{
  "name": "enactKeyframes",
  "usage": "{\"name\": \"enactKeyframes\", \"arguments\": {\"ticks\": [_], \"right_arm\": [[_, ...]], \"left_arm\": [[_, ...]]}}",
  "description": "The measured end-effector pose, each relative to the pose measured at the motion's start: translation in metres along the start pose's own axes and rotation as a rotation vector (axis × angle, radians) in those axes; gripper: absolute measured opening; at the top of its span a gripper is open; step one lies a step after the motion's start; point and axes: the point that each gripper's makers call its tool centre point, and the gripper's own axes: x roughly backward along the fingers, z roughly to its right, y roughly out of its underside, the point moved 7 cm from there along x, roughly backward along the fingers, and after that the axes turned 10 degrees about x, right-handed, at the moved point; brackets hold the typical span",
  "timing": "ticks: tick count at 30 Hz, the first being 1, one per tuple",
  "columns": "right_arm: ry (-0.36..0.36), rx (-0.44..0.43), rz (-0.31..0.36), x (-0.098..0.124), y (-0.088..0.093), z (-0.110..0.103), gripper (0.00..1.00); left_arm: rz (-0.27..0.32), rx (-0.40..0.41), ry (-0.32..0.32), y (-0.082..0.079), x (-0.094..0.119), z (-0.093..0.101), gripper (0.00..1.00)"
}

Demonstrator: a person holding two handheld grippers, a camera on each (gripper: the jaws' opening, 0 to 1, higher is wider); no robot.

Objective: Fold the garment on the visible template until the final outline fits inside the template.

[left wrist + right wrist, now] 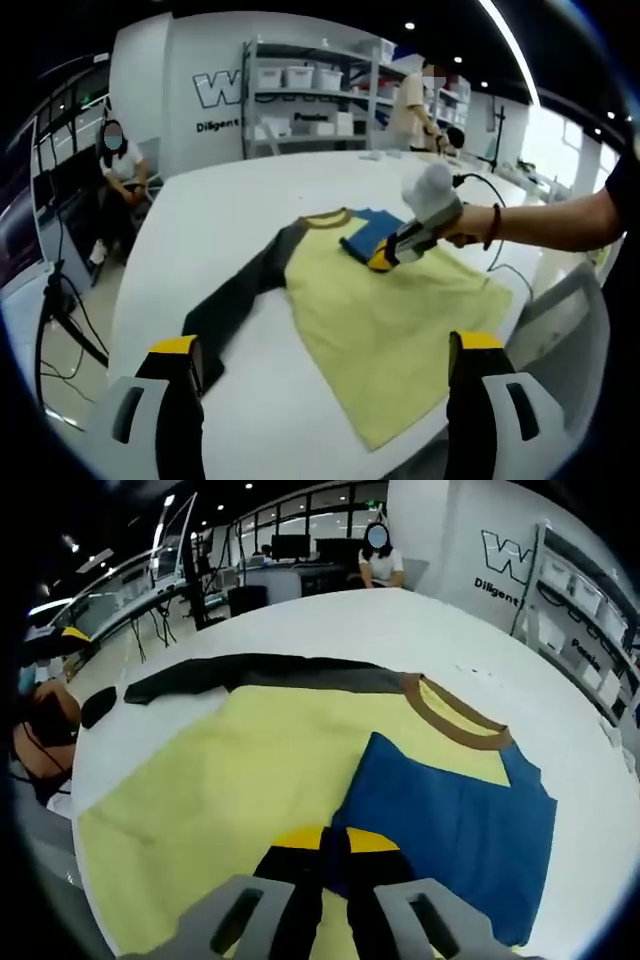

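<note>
The shirt (pixel 390 320) lies flat on the table (pixel 230 200), its blue sleeve (pixel 450 830) folded over the chest. The right gripper (pixel 335 845) is pinched on the sleeve edge; the left gripper (pixel 325 350) is held spread above the near hem. If the sleeve is dragged, the body may be bunched up.

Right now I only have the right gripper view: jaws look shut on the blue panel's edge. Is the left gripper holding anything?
Observer: No. The left gripper is open, jaws wide apart, nothing between them.
Operator: How does it sit relative to the dark sleeve?
Observer: The dark sleeve runs down toward its left jaw, and the cuff lies just ahead of that jaw, untouched.
Operator: Is the whole shirt on the table?
Observer: The yellow shirt lies flat. Its near corner is close to the table edge, and I can't tell if it overhangs. The right gripper is clamped on the blue panel up by the collar.
</note>
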Motion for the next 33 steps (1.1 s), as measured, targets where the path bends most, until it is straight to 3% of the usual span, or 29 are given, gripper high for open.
{"name": "enactKeyframes", "arguments": {"ticks": [5, 14, 24, 33], "right_arm": [[-0.001, -0.142, 0.059, 0.01, 0.003, 0.004, 0.24], [0.094, -0.185, 0.07, 0.027, 0.022, 0.034, 0.38], [0.164, -0.257, 0.041, 0.031, 0.038, 0.057, 0.37], [0.169, -0.312, 0.007, 0.027, 0.043, 0.057, 0.19]], "left_arm": [[-0.006, -0.006, 0.0, 0.0, 0.001, 0.001, 0.98], [-0.01, -0.015, -0.002, -0.001, 0.001, 0.002, 0.99], [-0.018, -0.022, 0.0, 0.0, 0.0, 0.003, 0.99], [-0.025, -0.027, -0.006, 0.001, 0.002, 0.001, 0.99]]}}
